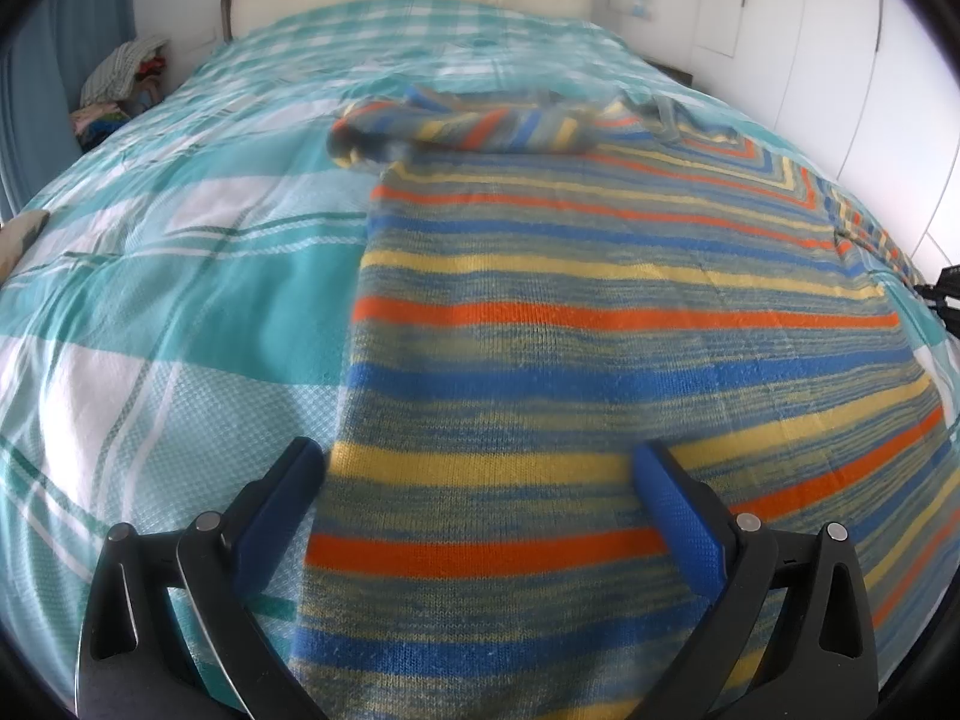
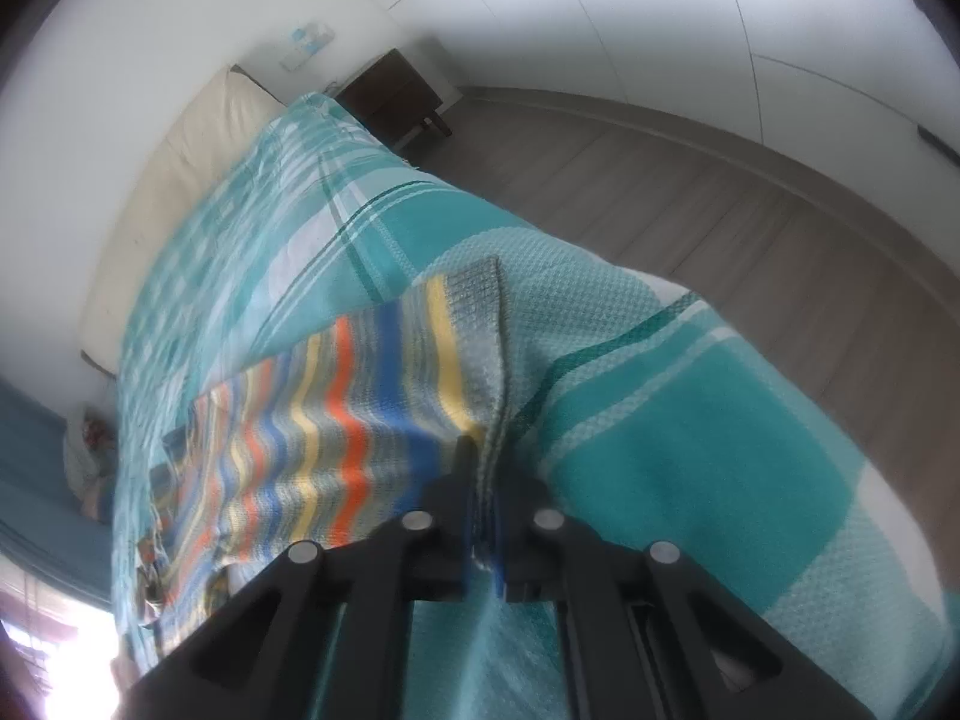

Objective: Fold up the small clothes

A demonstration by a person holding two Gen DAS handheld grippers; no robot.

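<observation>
Clearly the fold is only starting: a striped knitted sweater in blue, orange, yellow and grey-green lies spread flat on the bed, over a teal and white checked bedspread, with one sleeve already lying across its far end. The left tool hangs over the near left part of the sweater with its blue-padded fingers standing wide apart, one off the garment's left edge and one over the knit; nothing is held, and whether the tips touch the cloth I cannot tell.

In the right wrist view the right tool is pinched fully together on the grey ribbed edge of the sweater, at the side nearest the edge of the bed, and the fabric rises in a small ridge into the grip. A wooden floor and a dark bedside cabinet lie beyond.

My judgement is that the step in hand is taking hold of the garment's side to fold it inward. The next move calls for the left tool to close on its own edge, then both to lift and carry the knit evenly across, keeping it taut so the soft wool does not bunch
</observation>
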